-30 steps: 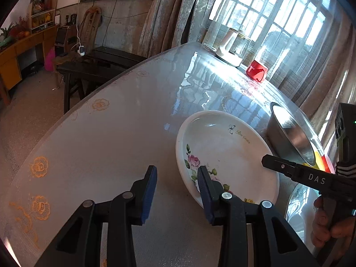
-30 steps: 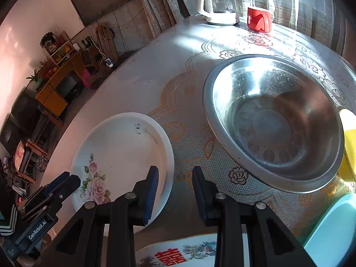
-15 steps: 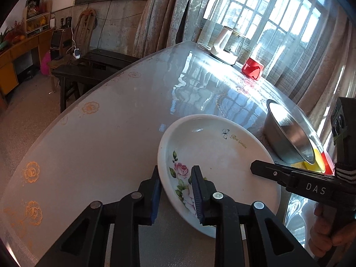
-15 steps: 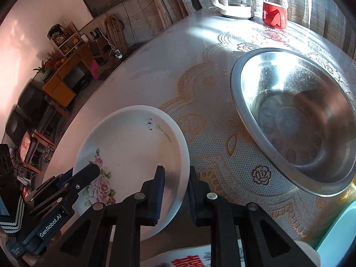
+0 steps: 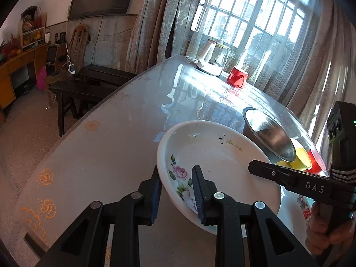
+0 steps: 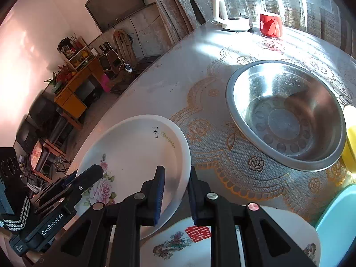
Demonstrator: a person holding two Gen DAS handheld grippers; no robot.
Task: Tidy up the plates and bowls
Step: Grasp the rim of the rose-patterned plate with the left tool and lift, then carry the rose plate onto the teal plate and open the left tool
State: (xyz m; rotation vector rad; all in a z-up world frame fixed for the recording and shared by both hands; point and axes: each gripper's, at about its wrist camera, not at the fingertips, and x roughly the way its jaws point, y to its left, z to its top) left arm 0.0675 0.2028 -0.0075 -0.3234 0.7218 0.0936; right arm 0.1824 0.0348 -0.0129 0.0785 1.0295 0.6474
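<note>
Now both grippers, left (image 5: 175, 187) and right (image 6: 175, 191), clench one rose plate (image 5: 218, 160); one steel bowl (image 6: 287, 115) sits beside.

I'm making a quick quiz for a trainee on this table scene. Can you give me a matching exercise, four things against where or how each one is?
Things:
1. rose plate
2. steel bowl
3. red cup
4. kettle

Places or states:
A. at the far table edge, white base, clear jug
B. rim gripped from two sides by both grippers
C. empty, beside the yellow bowl
D. just right of the kettle in the right wrist view

Pairs: 1-B, 2-C, 3-D, 4-A
</note>
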